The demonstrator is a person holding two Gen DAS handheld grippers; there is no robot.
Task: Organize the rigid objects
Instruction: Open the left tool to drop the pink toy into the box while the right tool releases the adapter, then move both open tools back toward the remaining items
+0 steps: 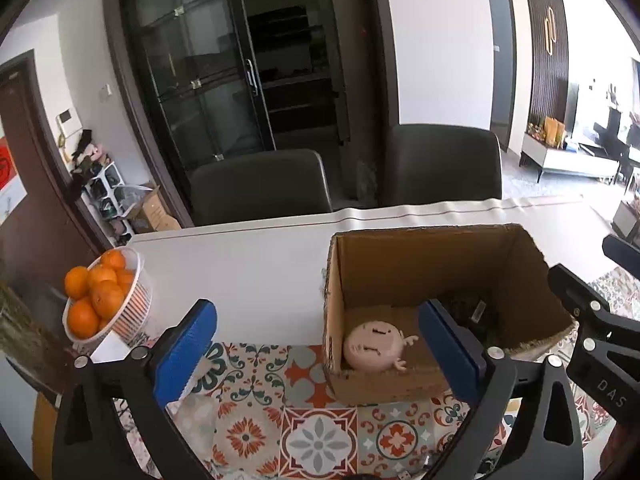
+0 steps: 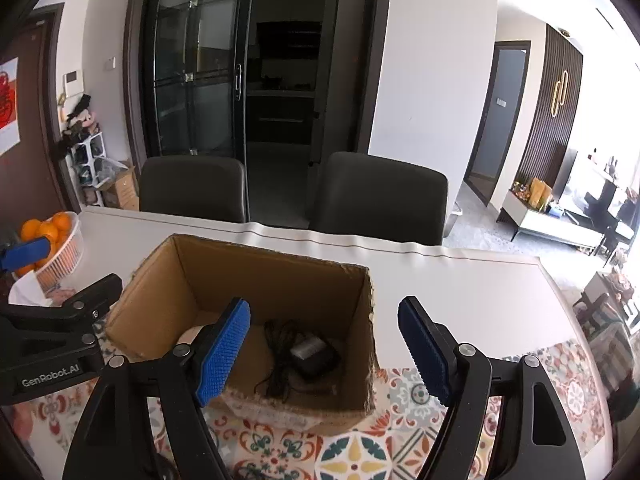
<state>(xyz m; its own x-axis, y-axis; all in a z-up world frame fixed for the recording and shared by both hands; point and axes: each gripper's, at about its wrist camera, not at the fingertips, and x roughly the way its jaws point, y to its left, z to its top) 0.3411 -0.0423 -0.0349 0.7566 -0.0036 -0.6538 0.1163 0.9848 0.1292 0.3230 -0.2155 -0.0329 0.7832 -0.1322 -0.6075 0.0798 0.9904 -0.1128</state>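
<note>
An open cardboard box stands on the table, half on a patterned mat. Inside it lies a round pink toy figure at the near left and a black power adapter with its coiled cable at the right. My left gripper is open wide in front of the box's left corner, nothing between its blue pads. In the right wrist view, the right gripper hangs open above the box, over the adapter, holding nothing. The left gripper's black frame shows at the box's left.
A white bowl of oranges stands on the white table to the left of the box. Two dark chairs are pushed in at the far edge. Bare table surface lies right of the box.
</note>
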